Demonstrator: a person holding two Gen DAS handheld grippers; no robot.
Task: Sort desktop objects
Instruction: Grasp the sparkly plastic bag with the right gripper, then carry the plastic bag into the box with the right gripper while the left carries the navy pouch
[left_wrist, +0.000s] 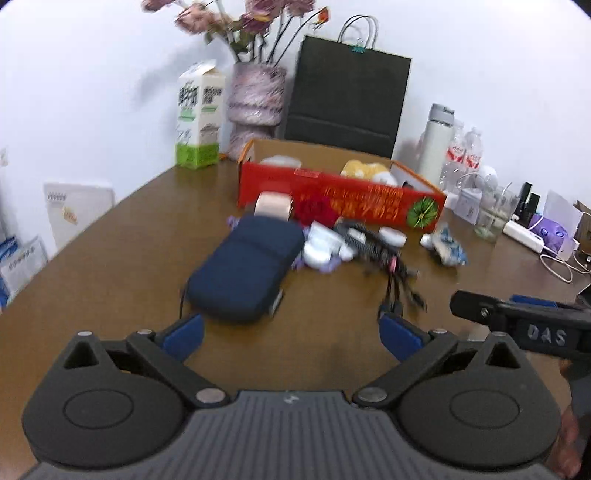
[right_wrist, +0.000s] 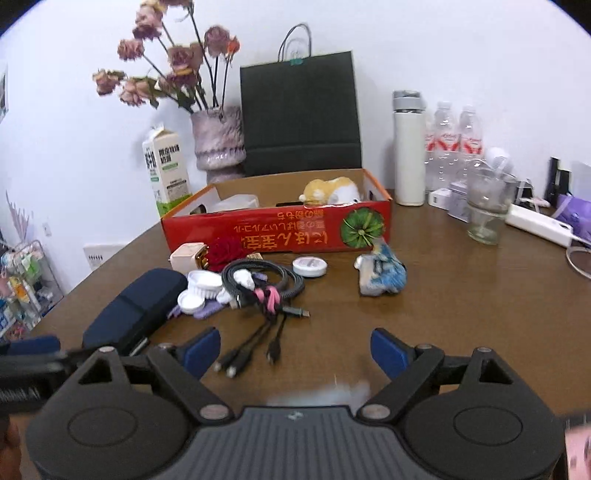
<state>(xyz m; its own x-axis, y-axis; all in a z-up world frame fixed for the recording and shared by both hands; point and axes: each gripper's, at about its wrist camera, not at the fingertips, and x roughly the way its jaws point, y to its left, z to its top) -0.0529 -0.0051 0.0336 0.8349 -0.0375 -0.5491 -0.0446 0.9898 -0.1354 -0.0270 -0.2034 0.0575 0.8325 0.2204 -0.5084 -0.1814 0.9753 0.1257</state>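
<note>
A: Okay, quick pass. Both grippers are coming in over the table (right_wrist: 461, 295), nothing picked yet. Left gripper (left_wrist: 291, 332) is standing wide apart, nothing between the blue pads. Right gripper (right_wrist: 295, 350) is spread too, only bare wood in the gap.

B: Which step are we tagging?

A: Approach, I'm judging. The loose pile is sitting at twelve o'clock from both cameras, just in front of the red box (right_wrist: 277, 232). Navy pouch (left_wrist: 243, 269) is lying closest to the left gripper, at about eleven o'clock, not touching the pads.

B: And the right side?

A: It's facing the coiled cable bundle (right_wrist: 262, 284), plugs trailing toward it at eleven o'clock. White round lid (right_wrist: 310, 266) is sitting beyond the coil, blue-and-white crumpled thing (right_wrist: 382, 273) at one o'clock, apart from the rest.

B: Next move needs what?

A: Probably picking one item each and carrying it to the box. The pouch is wide, so the left jaws are likely needing all that spread. The cable is floppy; gripping the coil rather than a plug looks safer.

B: Room to move?

A: Open wood on the near side. The box's front wall is standing up, so items are needing a lift over it. Glass cup (right_wrist: 487, 210) and bottles at two o'clock are crowding the right; vase (right_wrist: 218, 140) and milk carton (right_wrist: 166, 170) are behind at eleven. The grippers are side by side, near each other.
</note>
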